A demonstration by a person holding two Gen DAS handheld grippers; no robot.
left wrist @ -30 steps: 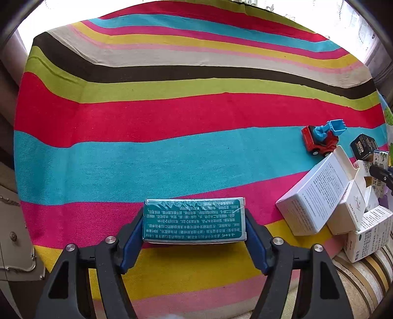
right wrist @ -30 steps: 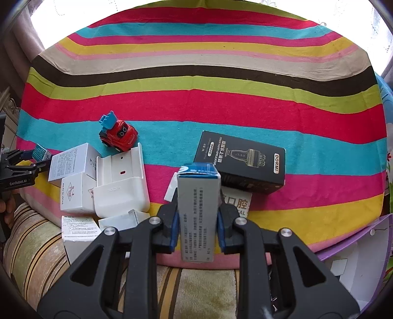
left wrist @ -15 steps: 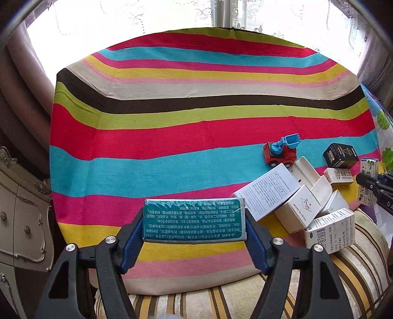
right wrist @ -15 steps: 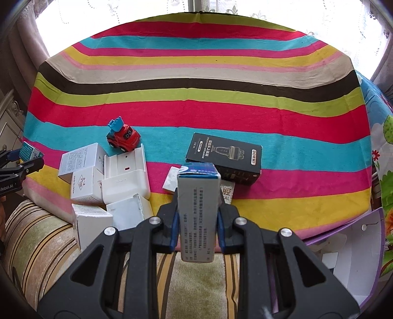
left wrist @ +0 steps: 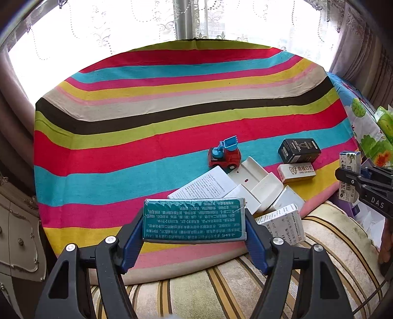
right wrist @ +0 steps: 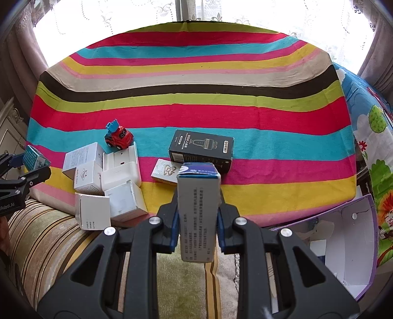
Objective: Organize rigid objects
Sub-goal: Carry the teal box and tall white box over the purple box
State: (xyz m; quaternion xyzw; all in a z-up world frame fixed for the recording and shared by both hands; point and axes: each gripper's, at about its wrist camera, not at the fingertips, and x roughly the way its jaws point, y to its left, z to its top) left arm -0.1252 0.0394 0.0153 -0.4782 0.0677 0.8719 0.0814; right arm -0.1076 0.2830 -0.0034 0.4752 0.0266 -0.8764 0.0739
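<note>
My left gripper [left wrist: 194,227] is shut on a teal box [left wrist: 194,220] with white print, held crosswise between the blue pads, above the near edge of the striped cloth [left wrist: 147,137]. My right gripper [right wrist: 197,218] is shut on a tall grey-white box with a blue top [right wrist: 198,208], held upright. Each gripper shows at the side of the other's view: the right gripper [left wrist: 348,174] and the left gripper [right wrist: 27,169]. On the cloth lie a red toy truck [right wrist: 119,137], a black box [right wrist: 201,149], a small cream box [right wrist: 164,171] and a cluster of white boxes [right wrist: 108,181].
A striped sofa cushion [right wrist: 49,245] lies below the cloth's near edge. An open white carton with purple edges [right wrist: 343,245] sits at the lower right. A cartoon-print fabric [right wrist: 373,137] borders the right side. Lace curtains and a bright window [left wrist: 186,19] stand behind. A cabinet [left wrist: 17,233] is at the left.
Both grippers have drawn back and up from the cloth with their boxes still held. More of the sofa, window and right-hand carton now shows.
</note>
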